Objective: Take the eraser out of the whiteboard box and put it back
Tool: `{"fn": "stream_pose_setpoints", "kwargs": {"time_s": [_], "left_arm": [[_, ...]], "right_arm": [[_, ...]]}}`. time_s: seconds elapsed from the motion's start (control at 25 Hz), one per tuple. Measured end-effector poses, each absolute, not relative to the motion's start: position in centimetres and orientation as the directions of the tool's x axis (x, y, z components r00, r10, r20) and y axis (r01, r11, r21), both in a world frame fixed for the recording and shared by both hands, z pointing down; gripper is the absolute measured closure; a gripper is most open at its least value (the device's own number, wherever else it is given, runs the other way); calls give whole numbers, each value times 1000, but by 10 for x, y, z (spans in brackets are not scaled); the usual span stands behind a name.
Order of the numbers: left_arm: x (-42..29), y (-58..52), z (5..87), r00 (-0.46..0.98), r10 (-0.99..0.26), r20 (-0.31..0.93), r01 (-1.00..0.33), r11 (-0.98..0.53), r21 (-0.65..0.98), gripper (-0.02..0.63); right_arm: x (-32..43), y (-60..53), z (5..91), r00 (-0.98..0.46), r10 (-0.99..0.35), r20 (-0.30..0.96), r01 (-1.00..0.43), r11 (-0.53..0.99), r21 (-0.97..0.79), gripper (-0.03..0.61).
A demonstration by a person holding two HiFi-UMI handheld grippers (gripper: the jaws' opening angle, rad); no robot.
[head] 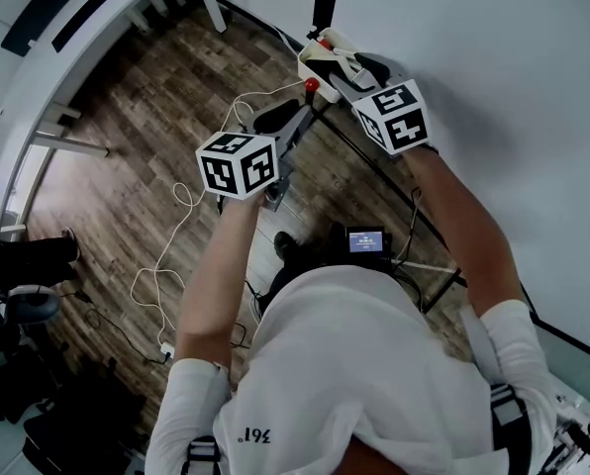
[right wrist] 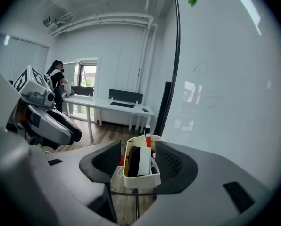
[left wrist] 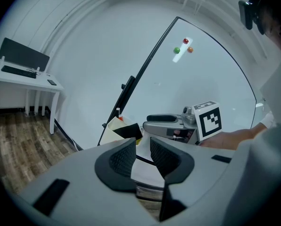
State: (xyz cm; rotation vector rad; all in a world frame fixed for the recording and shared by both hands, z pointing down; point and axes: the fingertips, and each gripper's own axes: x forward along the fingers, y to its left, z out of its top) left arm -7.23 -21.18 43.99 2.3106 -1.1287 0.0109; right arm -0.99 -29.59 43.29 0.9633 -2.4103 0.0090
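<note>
A white whiteboard box [right wrist: 141,175] hangs at the board's lower edge. In it the eraser [right wrist: 134,161] stands on edge, black felt with a white back, beside markers. My right gripper [right wrist: 138,160] is open, its jaws either side of the box and eraser; I cannot tell if they touch. From the head view the box [head: 322,59] lies just ahead of the right gripper [head: 357,67], and the left gripper [head: 278,117] hovers lower left of it. In the left gripper view the left gripper [left wrist: 141,155] is open by a narrow gap with nothing in it, and the box [left wrist: 116,129] is beyond.
The whiteboard [head: 513,57] on its black stand fills the right side; coloured magnets [left wrist: 185,41] sit high on it. A white cable [head: 171,255] trails over the wooden floor. A white desk [right wrist: 107,106] stands at the far wall, with a person [right wrist: 55,79] near the window.
</note>
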Motion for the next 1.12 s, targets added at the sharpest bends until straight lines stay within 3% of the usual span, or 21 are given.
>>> {"fn": "stream_pose_setpoints", "kwargs": {"time_s": [0.28, 1.12], "left_arm": [[-75, -203, 421, 656, -721, 224, -724, -518, 456, 514], [-76, -168, 372, 646, -751, 137, -715, -532, 454, 514]], "right_arm": [[-4, -280, 401, -626, -642, 443, -643, 746, 172, 342], [29, -229, 338, -634, -702, 323, -703, 698, 137, 488]]}}
